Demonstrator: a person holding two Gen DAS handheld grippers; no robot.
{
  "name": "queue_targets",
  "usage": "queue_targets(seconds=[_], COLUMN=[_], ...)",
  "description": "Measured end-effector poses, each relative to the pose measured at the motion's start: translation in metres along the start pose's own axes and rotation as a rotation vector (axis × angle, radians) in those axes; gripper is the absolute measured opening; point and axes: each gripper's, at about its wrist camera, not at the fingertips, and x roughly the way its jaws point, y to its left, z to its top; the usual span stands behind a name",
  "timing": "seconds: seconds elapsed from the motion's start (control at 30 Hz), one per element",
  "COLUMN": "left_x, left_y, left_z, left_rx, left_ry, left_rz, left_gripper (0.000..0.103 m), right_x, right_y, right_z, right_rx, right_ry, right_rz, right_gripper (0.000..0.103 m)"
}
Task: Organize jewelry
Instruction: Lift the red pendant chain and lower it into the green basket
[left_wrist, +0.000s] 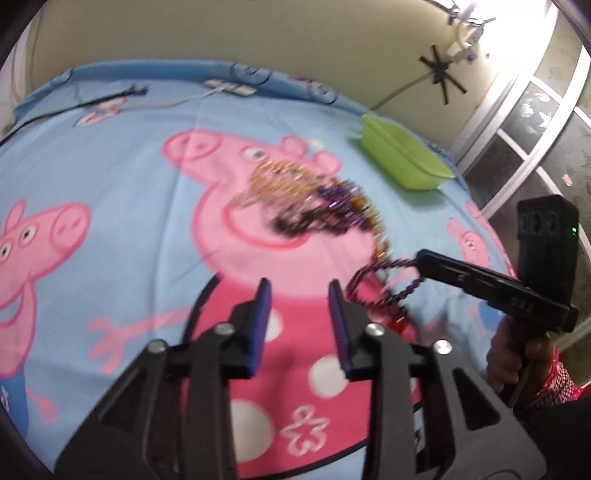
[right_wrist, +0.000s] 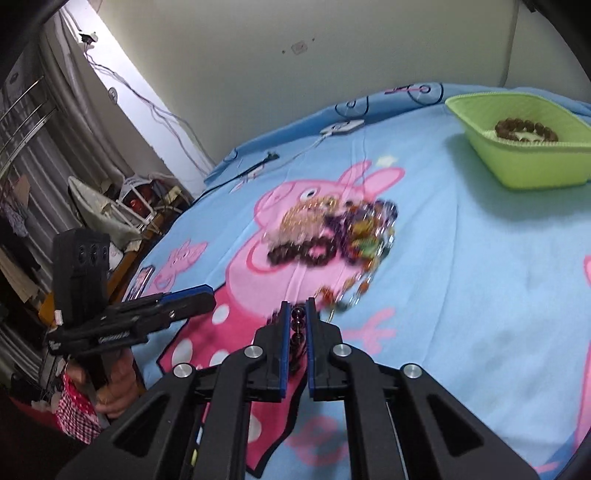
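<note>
Nearest you, your left gripper (left_wrist: 300, 291) stands partly apart with nothing between its blue pads; only the blanket's cartoon print shows in the gap. Your right gripper (right_wrist: 298, 308) is clamped on a dark beaded bracelet (right_wrist: 296, 325); the beads sit stacked between the blue pads. From the left wrist view, that gripper's tip carries a purple-and-dark beaded loop (left_wrist: 384, 284) hanging just above the blanket (left_wrist: 110, 155), beside your left gripper's right finger. Beyond both tools, the jewelry pile (right_wrist: 332, 232) lies in a blurred heap on the pink pig's face: gold chains, dark beads, purple and amber pieces. Farther off, toward the wall, the green tray (right_wrist: 476, 129) rests on the blanket, well apart from the pile, with a brown bead bracelet (right_wrist: 526, 130) inside.
</note>
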Motion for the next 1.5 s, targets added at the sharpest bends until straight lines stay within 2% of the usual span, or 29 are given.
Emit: queue_targets(seconds=[0.17,0.37,0.43,0.47,0.53,0.57,0.6,0.63,0.7,0.87,0.9,0.93,0.97,1.0,1.03,1.13,1.2,1.3,1.43,1.5], left_x=[0.005,-0.040,-0.053,-0.056,-0.055,-0.051,-0.048,-0.040,-0.019,0.029,0.036,0.041,0.043,0.043,0.043,0.039,0.034,0.027,0.010,0.008], left_y=[-0.012,0.003,0.005,0.003,-0.008,-0.017,-0.025,-0.037,-0.061,-0.085,-0.086,-0.085,-0.084,-0.082,-0.079,-0.066,-0.060,-0.053,-0.051,-0.058], left_z=[0.011,0.001,-0.007,-0.011,-0.015,-0.017,-0.018,-0.019,-0.022,-0.028,-0.027,-0.027,-0.027,-0.027,-0.025,-0.022,-0.024,-0.022,-0.002,0.015], left_rx=[0.020,0.013,0.019,0.030,0.064,0.092,0.116,0.156,0.232,0.329,0.326,0.323,0.325,0.325,0.313,0.257,0.247,0.218,0.188,0.205], left_ry=[-0.010,-0.116,-0.138,-0.139,-0.132,-0.128,-0.122,-0.109,-0.067,0.041,0.061,0.080,0.074,0.074,0.077,0.081,0.074,0.063,0.017,0.001], left_rz=[-0.011,0.034,0.045,0.038,0.015,0.000,-0.012,-0.030,-0.043,-0.007,-0.008,0.007,0.030,0.047,0.060,0.029,0.024,0.010,-0.050,-0.074], left_gripper=[0.032,0.032,0.032,0.033,0.041,0.045,0.050,0.052,0.052,0.052,0.050,0.040,0.035,0.021,0.014,0.014,0.014,0.014,0.014,0.014], right_x=[0.008,0.027,0.038,0.038,0.033,0.027,0.022,0.013,0.002,0.000,0.002,0.007,0.010,0.015,0.020,0.041,0.051,0.048,0.011,-0.015], right_y=[0.014,0.058,0.066,0.062,0.042,0.027,0.018,0.005,-0.010,-0.007,-0.002,0.006,0.012,0.017,0.019,0.022,0.020,0.014,-0.008,-0.026], right_z=[0.020,0.052,0.057,0.058,0.059,0.058,0.055,0.051,0.043,0.017,0.014,0.013,0.012,0.010,0.010,0.009,0.007,0.007,0.023,0.037], right_rx=[0.000,-0.078,-0.113,-0.108,-0.052,-0.010,0.008,0.031,0.028,-0.121,-0.155,-0.218,-0.258,-0.303,-0.332,-0.389,-0.404,-0.383,-0.225,-0.166], right_ry=[0.023,0.065,0.098,0.088,0.059,0.035,0.023,0.000,-0.003,0.093,0.099,0.104,0.108,0.118,0.129,0.162,0.191,0.177,0.089,0.012], right_rz=[0.105,0.244,0.218,0.215,0.204,0.186,0.168,0.124,0.068,-0.032,-0.048,-0.072,-0.083,-0.090,-0.102,-0.133,-0.144,-0.105,0.020,0.028], right_gripper=[0.000,0.000,0.000,0.000,0.002,0.009,0.023,0.029,0.029,0.027,0.023,0.018,0.016,0.013,0.011,0.008,0.000,0.000,0.000,0.000])
